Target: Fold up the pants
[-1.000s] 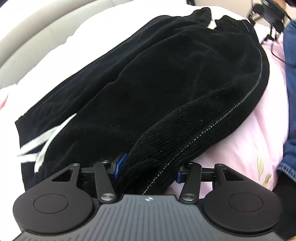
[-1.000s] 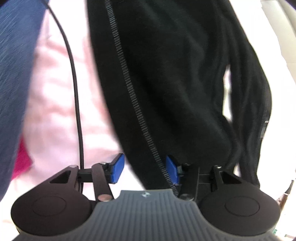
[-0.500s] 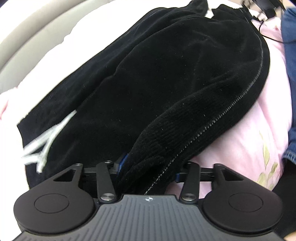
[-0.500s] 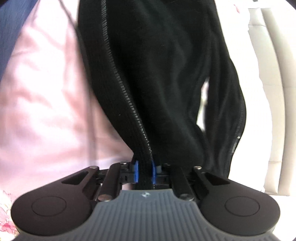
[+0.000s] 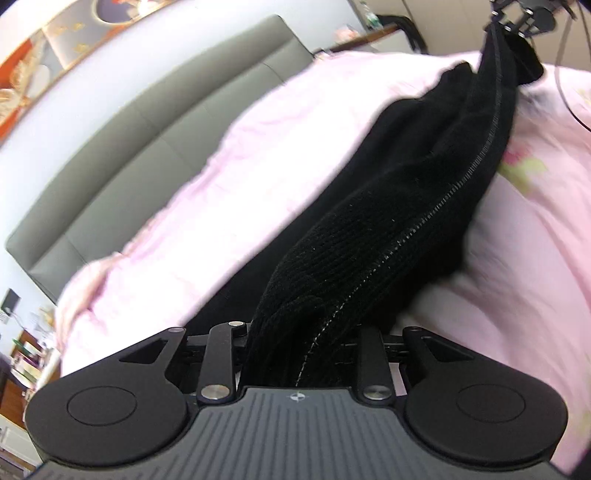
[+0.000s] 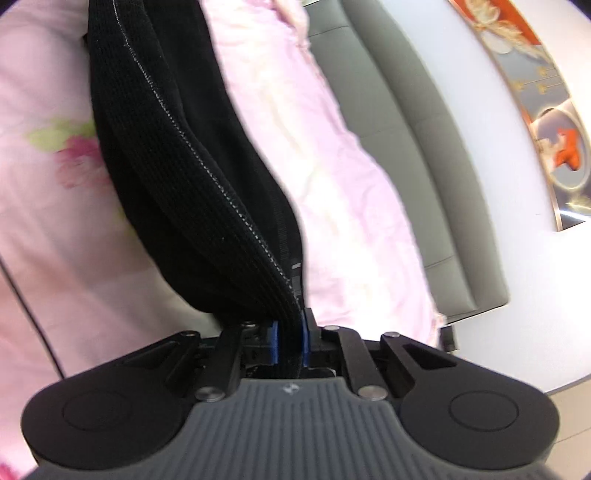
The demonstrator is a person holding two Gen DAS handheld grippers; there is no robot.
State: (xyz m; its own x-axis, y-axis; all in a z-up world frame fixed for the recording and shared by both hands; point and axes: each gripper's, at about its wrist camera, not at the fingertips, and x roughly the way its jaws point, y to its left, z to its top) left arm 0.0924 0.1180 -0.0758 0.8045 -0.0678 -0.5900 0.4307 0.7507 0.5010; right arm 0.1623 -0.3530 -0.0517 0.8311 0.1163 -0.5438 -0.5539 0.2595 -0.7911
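The black pants (image 5: pixel 406 206) hang stretched between both grippers above the pink bed cover (image 5: pixel 236 192). My left gripper (image 5: pixel 303 354) is shut on one end of the ribbed black waistband, which hides its pads. My right gripper (image 6: pixel 290 341) is shut on the other end of the pants (image 6: pixel 177 155), blue pads (image 6: pixel 274 341) pinching the seamed edge. In the left wrist view the right gripper (image 5: pixel 517 18) shows far off at the top right, holding the cloth up.
A grey padded headboard (image 5: pixel 147 122) runs behind the bed, also in the right wrist view (image 6: pixel 417 155). A framed picture (image 6: pixel 546 122) hangs on the wall. A black cable (image 5: pixel 565 74) trails over the floral cover. A nightstand with clutter (image 5: pixel 22 354) stands at far left.
Both grippers have lifted the pants off the bed; the cloth now hangs taut between them. The right gripper went from open to shut on the pants' edge a second ago.
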